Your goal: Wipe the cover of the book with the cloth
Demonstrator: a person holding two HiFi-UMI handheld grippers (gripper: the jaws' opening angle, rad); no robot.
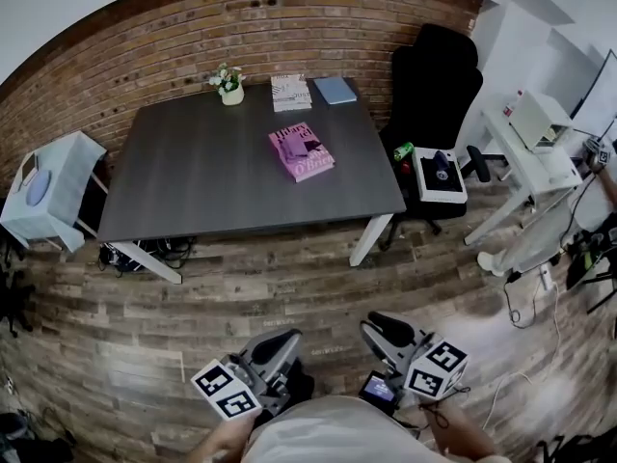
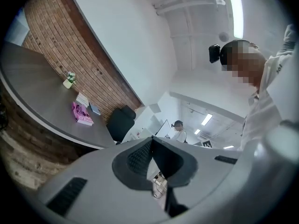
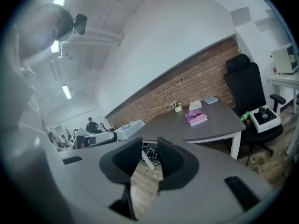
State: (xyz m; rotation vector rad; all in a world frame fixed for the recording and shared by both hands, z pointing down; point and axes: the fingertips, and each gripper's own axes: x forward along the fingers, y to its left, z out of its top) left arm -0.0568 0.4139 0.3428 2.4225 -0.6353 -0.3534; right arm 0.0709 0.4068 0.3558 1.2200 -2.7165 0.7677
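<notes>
The pink book lies flat, cover up, on the right-hand half of the dark grey tabletop. It is turned slightly askew to the edges and nothing touches it. Toward the far edge, well apart from it, a white book and a blue notebook lie side by side. A small flower pot stands to their left. The tabletop backs onto a brick wall. To its right stands a black office chair with a box of small items on the seat, and beyond that a white desk. A pale blue cabinet stands off the left end. Both tongs are held low at the near edge of the head view, over the plank floor and well apart from the tabletop. The left tongs are pressed together at the tips, with nothing between the pads. The right tongs stand slightly spread; only floor shows through the narrow gap and nothing is pinched. Each gripper view shows the pink book in the distance, on the tabletop. A second person stands in the background of the left gripper view.
</notes>
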